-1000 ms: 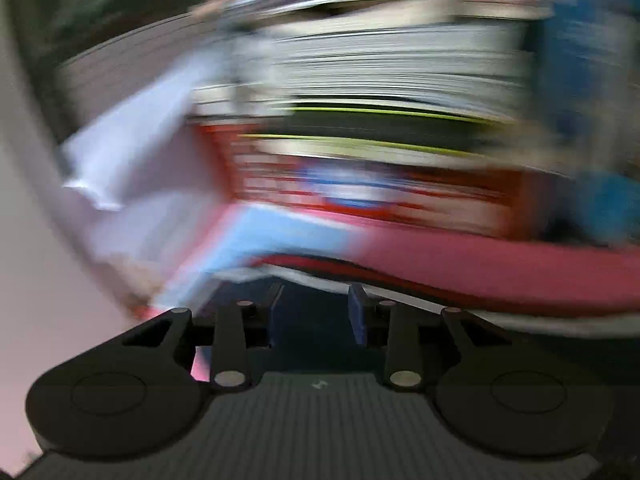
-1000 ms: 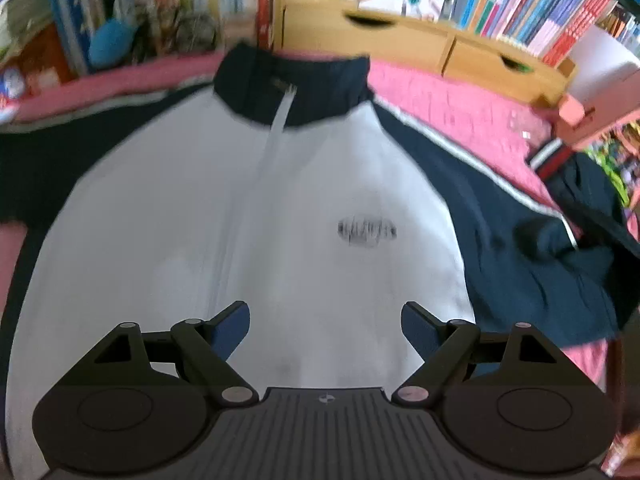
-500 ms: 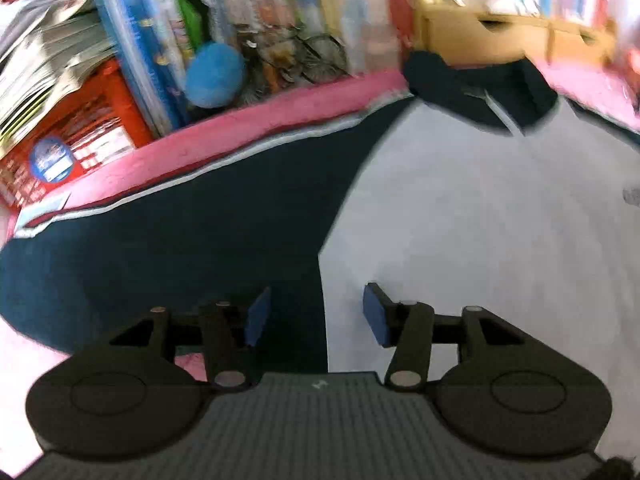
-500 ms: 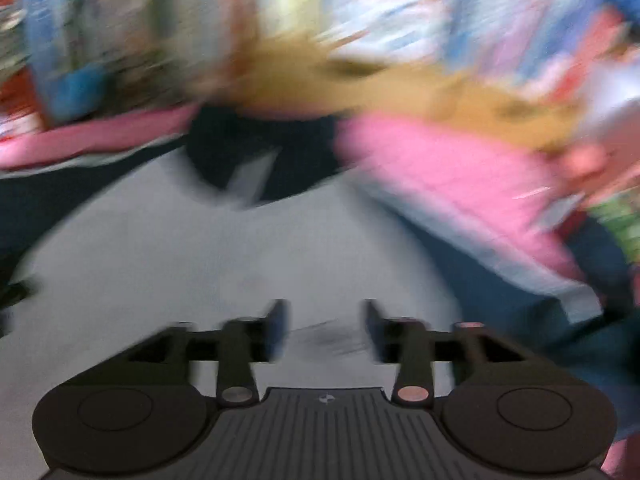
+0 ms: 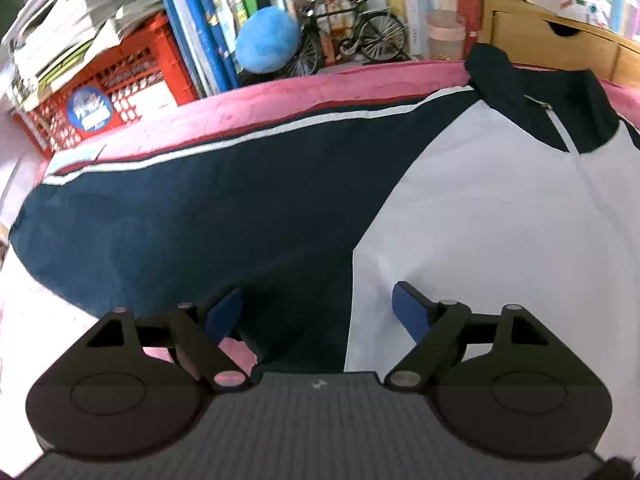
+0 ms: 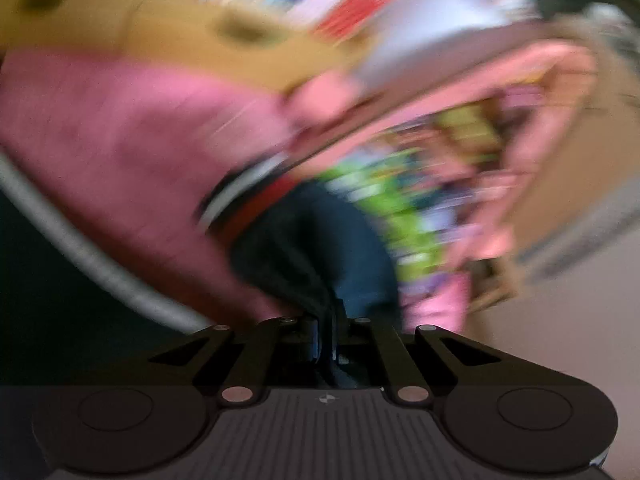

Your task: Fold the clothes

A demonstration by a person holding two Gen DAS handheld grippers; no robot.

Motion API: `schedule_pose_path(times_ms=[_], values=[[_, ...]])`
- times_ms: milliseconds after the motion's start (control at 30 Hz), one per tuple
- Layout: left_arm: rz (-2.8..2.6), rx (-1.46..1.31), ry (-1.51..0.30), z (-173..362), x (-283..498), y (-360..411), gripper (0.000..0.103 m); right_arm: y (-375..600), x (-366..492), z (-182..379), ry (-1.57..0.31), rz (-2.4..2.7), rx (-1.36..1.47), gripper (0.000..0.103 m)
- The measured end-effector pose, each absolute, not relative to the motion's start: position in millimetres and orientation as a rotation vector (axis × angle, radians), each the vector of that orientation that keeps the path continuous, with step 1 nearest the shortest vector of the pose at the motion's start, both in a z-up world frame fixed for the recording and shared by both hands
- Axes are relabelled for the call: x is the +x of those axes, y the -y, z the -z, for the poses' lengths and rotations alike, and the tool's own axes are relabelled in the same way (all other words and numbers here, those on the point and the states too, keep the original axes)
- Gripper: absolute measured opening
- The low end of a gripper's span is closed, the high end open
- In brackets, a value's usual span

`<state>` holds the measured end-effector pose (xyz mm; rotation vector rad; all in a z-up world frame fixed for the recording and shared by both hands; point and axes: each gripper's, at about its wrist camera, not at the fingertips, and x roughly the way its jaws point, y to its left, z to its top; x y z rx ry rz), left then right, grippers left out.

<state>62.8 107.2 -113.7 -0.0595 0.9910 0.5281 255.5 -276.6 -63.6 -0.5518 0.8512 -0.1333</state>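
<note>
A jacket with a white body, navy sleeves and a navy collar lies spread flat on a pink cover. My left gripper hovers over the seam where the left sleeve meets the white body. Its jaws are opening, and no cloth is pinched between them. The right wrist view is badly blurred. There my right gripper is shut, with a fold of the crumpled navy right sleeve running into its closed jaws above the pink cover.
Behind the cover stand a red crate with stacked papers, upright books, a blue plush ball, a model bicycle and a wooden drawer box. Blurred colourful clutter lies past the right sleeve.
My left gripper swung from the crate side to the sleeve seam and its jaws widened. My right gripper swept right from the jacket's chest to the right sleeve and closed.
</note>
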Motion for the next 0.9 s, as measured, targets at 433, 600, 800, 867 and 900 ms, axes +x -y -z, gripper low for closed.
schedule_pose_path(times_ms=[433, 600, 800, 867, 900], values=[[-0.584, -0.112, -1.034, 109.7, 62.5, -111.8, 0.093, 491.4, 169.5, 35.8, -0.962, 0.525, -0.017, 0.083], [-0.585, -0.076, -1.065, 107.4, 67.2, -107.1, 0.092, 445.1, 141.9, 26.4, -0.906, 0.503, -0.159, 0.097], [-0.517, -0.027, -0.996, 90.1, 82.7, -100.9, 0.078, 306.1, 166.4, 27.5, -0.781, -0.220, -0.178, 0.103], [-0.465, 0.001, -0.951, 83.9, 101.3, -100.9, 0.079, 253.4, 186.3, 43.6, -0.766, -0.390, -0.198, 0.103], [-0.429, 0.033, -0.939, 83.6, 113.8, -103.2, 0.080, 227.6, 197.6, 52.1, -0.758, -0.465, -0.217, 0.103]])
